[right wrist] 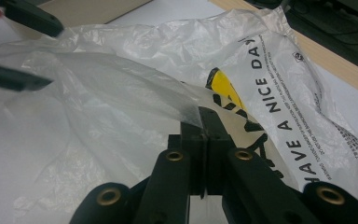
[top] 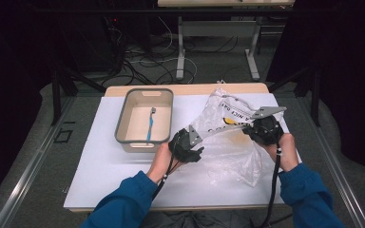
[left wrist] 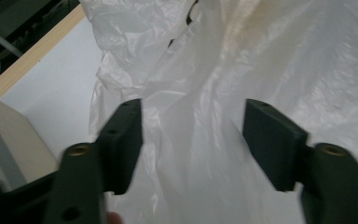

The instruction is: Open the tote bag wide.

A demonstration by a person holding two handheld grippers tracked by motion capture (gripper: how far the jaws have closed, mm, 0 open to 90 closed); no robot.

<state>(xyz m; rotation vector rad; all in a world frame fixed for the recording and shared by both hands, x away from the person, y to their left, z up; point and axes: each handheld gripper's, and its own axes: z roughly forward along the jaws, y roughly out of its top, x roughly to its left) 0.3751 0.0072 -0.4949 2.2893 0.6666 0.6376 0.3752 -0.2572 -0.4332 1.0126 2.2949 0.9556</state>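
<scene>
Film of the thin, crinkled white plastic carrier bag is pinched in the clenched right gripper; the left gripper gapes around a fold, unclamped. Light, limp, slippery: grasp bunched rim, I judge.

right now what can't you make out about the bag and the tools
- Inside of the plastic bag: hidden in the high view by its own cloudy folds.
- Bag print: the yellow picture is cut off in the right gripper view by folds and the right tool.
- Left tool: motion blur on one jaw in the left gripper view; film lies between the jaws, contact unclear.
- Toothbrush in the bin: too small for detail.
</scene>
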